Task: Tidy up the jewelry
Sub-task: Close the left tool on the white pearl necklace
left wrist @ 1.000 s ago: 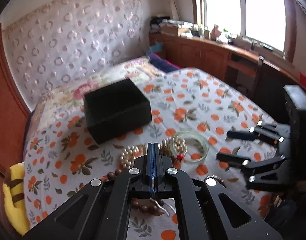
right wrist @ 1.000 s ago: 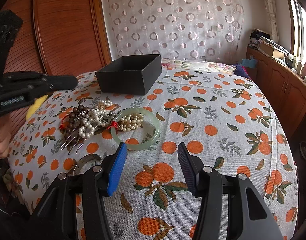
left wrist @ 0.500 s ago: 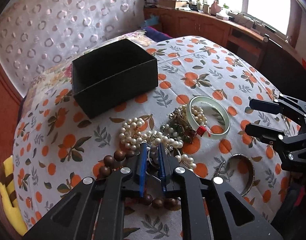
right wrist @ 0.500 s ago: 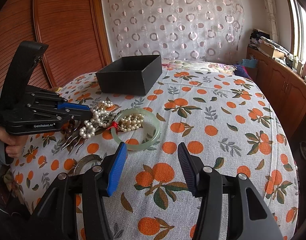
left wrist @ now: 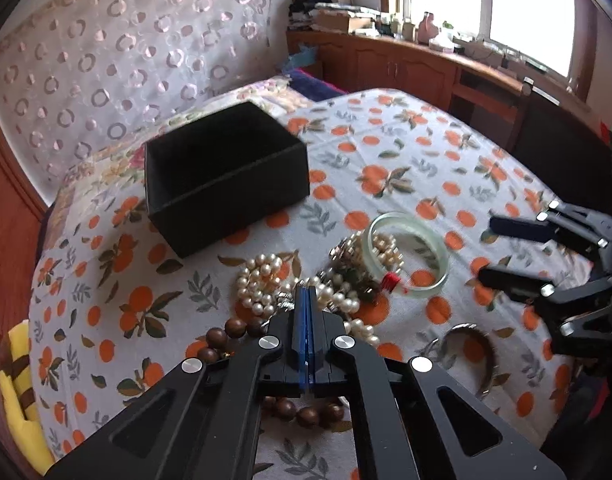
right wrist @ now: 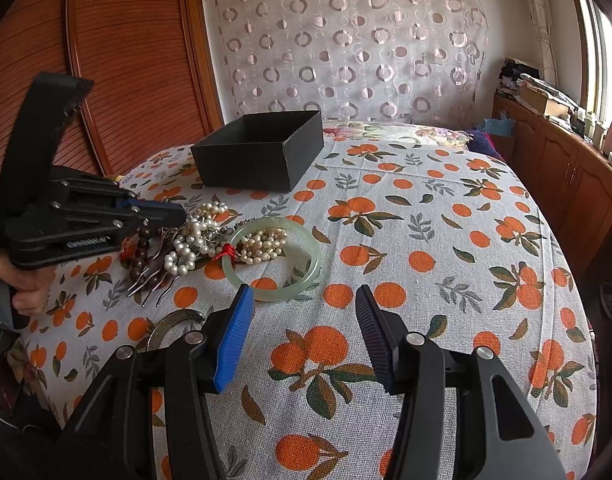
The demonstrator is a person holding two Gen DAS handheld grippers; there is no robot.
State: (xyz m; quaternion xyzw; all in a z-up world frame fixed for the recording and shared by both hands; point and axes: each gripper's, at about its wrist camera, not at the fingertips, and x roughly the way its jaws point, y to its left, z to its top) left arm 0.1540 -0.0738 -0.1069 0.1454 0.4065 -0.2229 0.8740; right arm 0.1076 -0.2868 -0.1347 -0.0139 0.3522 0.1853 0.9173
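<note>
A pile of jewelry lies on the orange-print cloth: a pearl necklace (left wrist: 262, 284), a jade bangle (left wrist: 405, 256), brown wooden beads (left wrist: 226, 332), a hair comb (right wrist: 154, 284) and a silver bangle (left wrist: 469, 356). An open black box (left wrist: 226, 172) stands behind the pile. My left gripper (left wrist: 306, 292) has its jaws closed together, tips at the pearls; whether it pinches anything is hidden. It also shows in the right wrist view (right wrist: 174, 216). My right gripper (right wrist: 302, 300) is open and empty, just in front of the jade bangle (right wrist: 274, 264).
The table (right wrist: 445, 260) is round and drops away at right and front. A wooden cabinet (right wrist: 561, 176) runs along the right wall under the window. A red wooden panel (right wrist: 126, 60) stands at left, and a yellow cushion (left wrist: 14, 400) lies by the table's left edge.
My left gripper came down over the pile, opened slightly half a second ago, and has now closed at the pearls. The right gripper has stayed still and open.
</note>
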